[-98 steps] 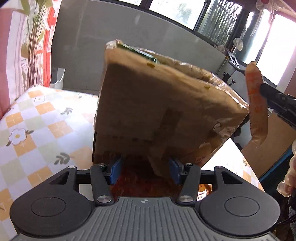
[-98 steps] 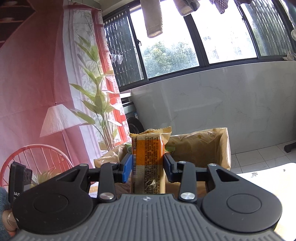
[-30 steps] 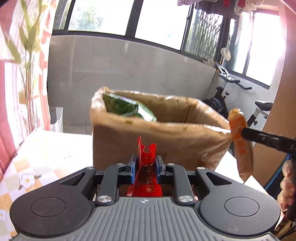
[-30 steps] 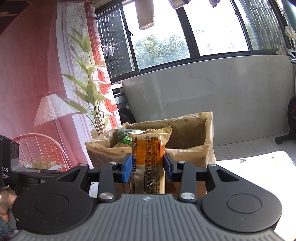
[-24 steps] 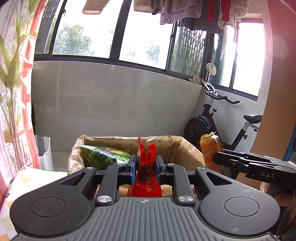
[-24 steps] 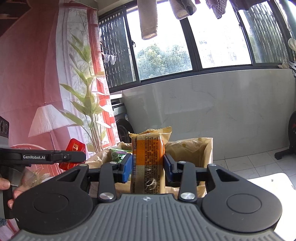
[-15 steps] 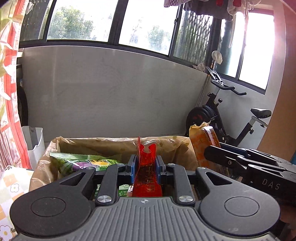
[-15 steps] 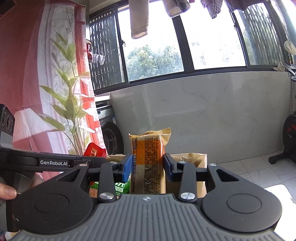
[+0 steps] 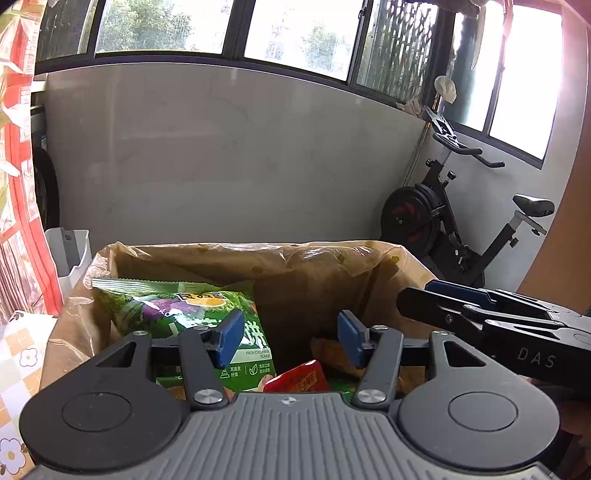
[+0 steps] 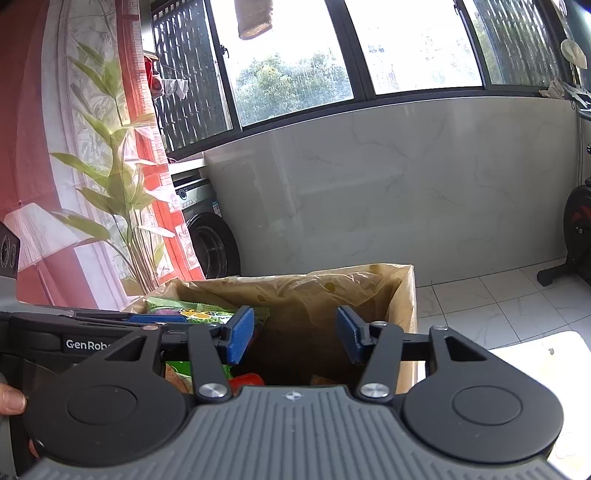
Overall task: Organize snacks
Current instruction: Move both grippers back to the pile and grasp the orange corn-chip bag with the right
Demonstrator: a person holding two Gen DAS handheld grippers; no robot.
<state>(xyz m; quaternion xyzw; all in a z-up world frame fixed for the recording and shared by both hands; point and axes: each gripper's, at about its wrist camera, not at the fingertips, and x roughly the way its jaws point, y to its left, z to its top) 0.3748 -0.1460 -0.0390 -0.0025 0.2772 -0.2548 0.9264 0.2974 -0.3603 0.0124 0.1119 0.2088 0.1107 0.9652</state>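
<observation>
Bright windows [image 9: 295, 33], marble wall [image 10: 406, 177]

I count one cardboard box [image 9: 332, 280], lined with one sheet of brown plastic. Inside it I can make out three snack packets: one large green bag [image 9: 184, 314] on the left, one small red packet [image 9: 299, 378] near me in the middle, and one orange packet [image 9: 328, 350] to its right, mostly hidden. Two grippers are over the box: my left gripper [image 9: 288, 341] and my right gripper [image 10: 295, 338]. Far right stands one exercise bike [image 9: 454, 218]; far left, one washing machine [image 10: 207, 236].
</observation>
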